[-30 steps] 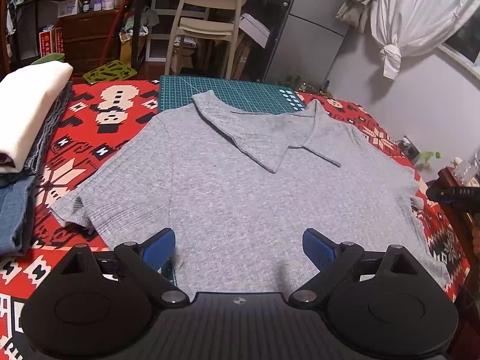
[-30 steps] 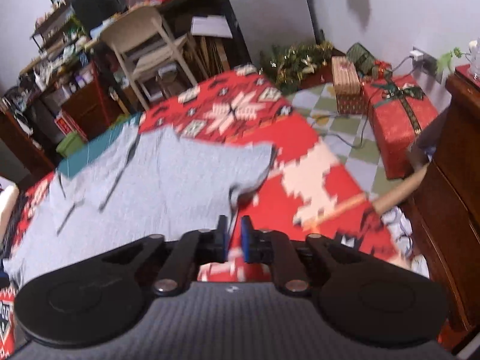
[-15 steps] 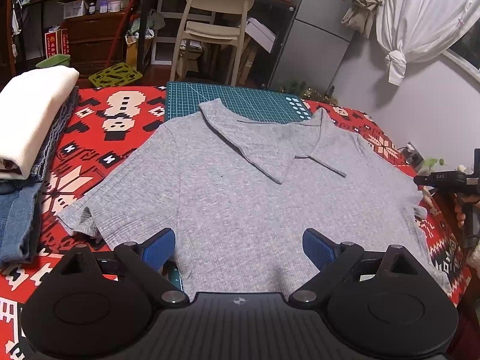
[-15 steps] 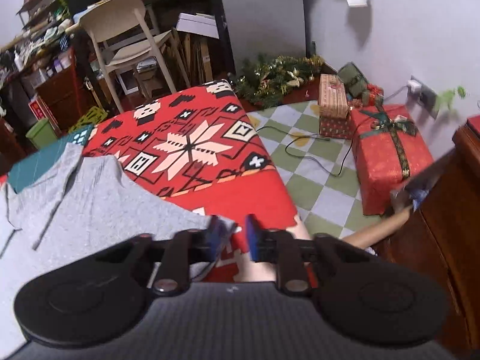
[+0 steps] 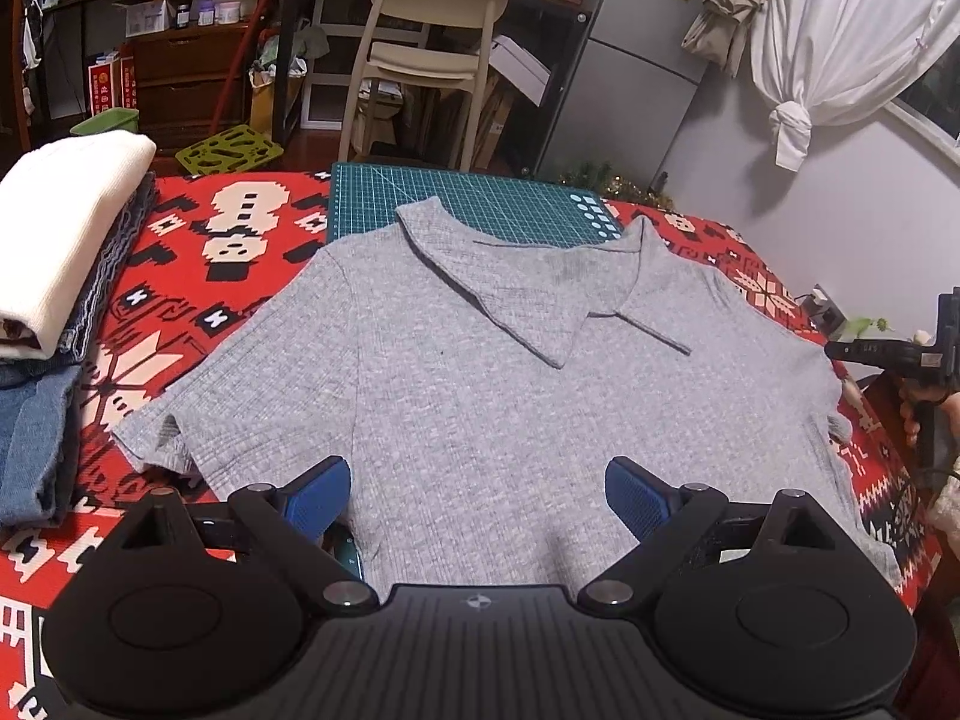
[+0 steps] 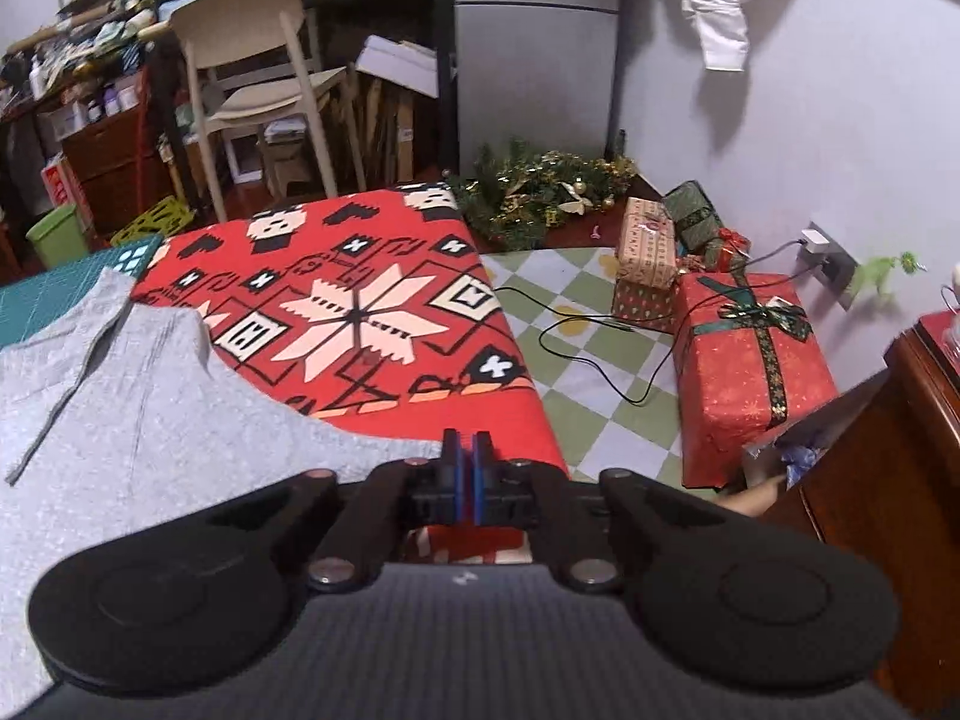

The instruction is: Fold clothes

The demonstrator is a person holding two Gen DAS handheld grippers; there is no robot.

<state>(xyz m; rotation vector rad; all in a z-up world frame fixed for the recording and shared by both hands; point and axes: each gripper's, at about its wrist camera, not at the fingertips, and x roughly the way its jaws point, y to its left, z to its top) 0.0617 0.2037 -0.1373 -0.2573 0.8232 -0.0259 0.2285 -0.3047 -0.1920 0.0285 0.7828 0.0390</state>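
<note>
On the red patterned surface (image 5: 198, 276) the grey shirt (image 5: 510, 396) lies flat, collar away. The left gripper (image 5: 477, 495) hovers spread wide over its hem, empty. The right gripper (image 6: 466, 461), jaws nearly together and opening with nothing visibly between them, sits at the sleeve edge; take the sleeve cleanly, single layer, before folding inward. Since a second ago it has swung outward past the sleeve.

I see a heather-grey ribbed polo shirt (image 5: 480, 372) on a red cloth (image 5: 198, 276) patterned in black and cream snowflake motifs. A green gridded cutting mat (image 5: 480, 204) lies under its collar. My black grippers' pads (image 5: 315, 501) are blue. Folded white knit (image 5: 60, 240) tops blue denim (image 5: 30, 450).
</note>
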